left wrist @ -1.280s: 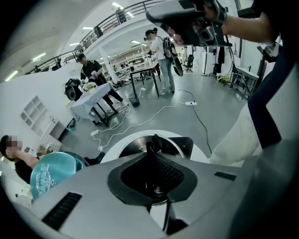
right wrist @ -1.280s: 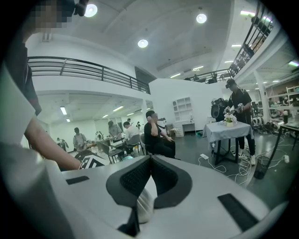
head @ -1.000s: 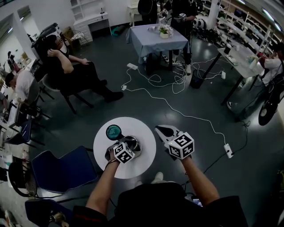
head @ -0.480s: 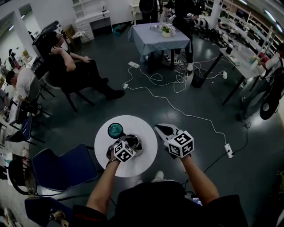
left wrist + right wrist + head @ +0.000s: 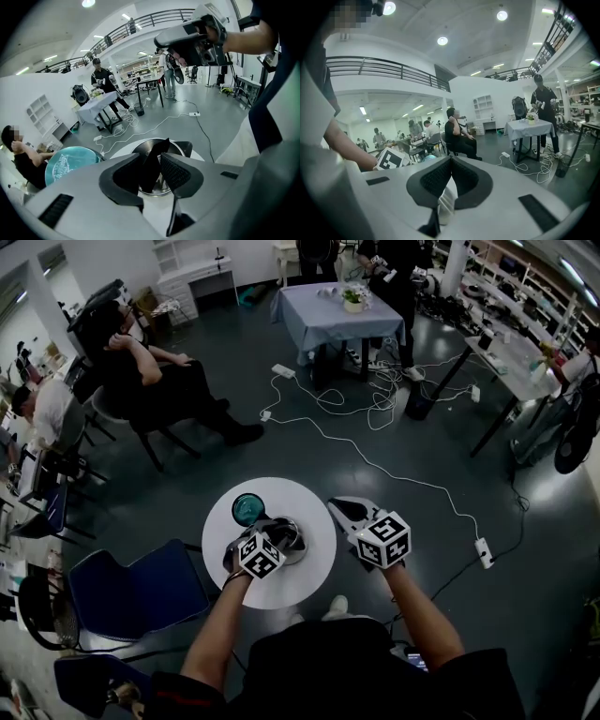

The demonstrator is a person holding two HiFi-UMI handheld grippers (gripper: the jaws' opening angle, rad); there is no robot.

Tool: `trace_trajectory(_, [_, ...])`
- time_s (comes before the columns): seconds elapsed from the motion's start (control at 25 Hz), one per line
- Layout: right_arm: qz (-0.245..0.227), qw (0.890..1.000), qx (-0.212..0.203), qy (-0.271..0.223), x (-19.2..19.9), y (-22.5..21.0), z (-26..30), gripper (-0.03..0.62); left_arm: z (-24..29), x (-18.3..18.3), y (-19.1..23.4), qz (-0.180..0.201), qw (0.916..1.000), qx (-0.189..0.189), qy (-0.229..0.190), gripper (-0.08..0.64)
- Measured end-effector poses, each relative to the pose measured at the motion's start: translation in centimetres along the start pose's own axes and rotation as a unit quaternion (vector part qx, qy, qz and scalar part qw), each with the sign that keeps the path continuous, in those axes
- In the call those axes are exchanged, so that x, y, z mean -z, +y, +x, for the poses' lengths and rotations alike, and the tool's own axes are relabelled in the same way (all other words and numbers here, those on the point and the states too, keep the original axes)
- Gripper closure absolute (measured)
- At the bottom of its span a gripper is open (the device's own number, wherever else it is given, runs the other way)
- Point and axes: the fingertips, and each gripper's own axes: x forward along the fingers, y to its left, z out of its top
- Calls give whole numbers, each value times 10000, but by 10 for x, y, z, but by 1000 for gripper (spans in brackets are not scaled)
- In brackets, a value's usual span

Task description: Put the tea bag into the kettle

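Two jaws of the left gripper [image 5: 152,156] stand wide apart, having just been opening, and the tea bag [image 5: 151,174] sits dark and slim in the gap between them. It is not squeezed as far as I can see, though it may be leaning on one pad. Directly beneath is the kettle [image 5: 157,190], its round steel mouth open under the jaws, so the bag's lower end looks to be at or just inside the rim. I'd call this the release itself, the last real step of the job, with the bag let go but not yet clearly down in the pot. The kettle stands on the small white table [image 5: 309,582], with a teal dish [image 5: 247,509] just beside it on the far side. Off the table's right edge the right gripper [image 5: 451,159] is held nearly level, well apart from the kettle. Its jaws are together at the tips, and a pale strip [image 5: 447,204] shows behind them that I can't identify. Next, I'd say, the left gripper needs to draw straight up and away with its jaws kept wide, so the pads don't drag the bag back out. If the bag clings to a pad or catches on the rim, a small nudge downward should settle it.
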Motion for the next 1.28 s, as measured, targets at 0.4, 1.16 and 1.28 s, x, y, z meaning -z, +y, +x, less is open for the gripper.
trace_trajectory(0.4, [-23, 9999, -11, 98, 2, 2, 8, 573, -6, 3, 11, 96, 9999, -97, 40, 523])
trace_trajectory(1.16, [-183, 9998, -93, -15, -8, 65, 14, 572, -130, -35, 22, -1106, 9739, -615, -1882, 545])
trace_trajectory(1.28, [-206, 9997, -74, -69, -9, 83, 17, 574, -152, -36, 20, -1332, 9639, -510, -2247, 545])
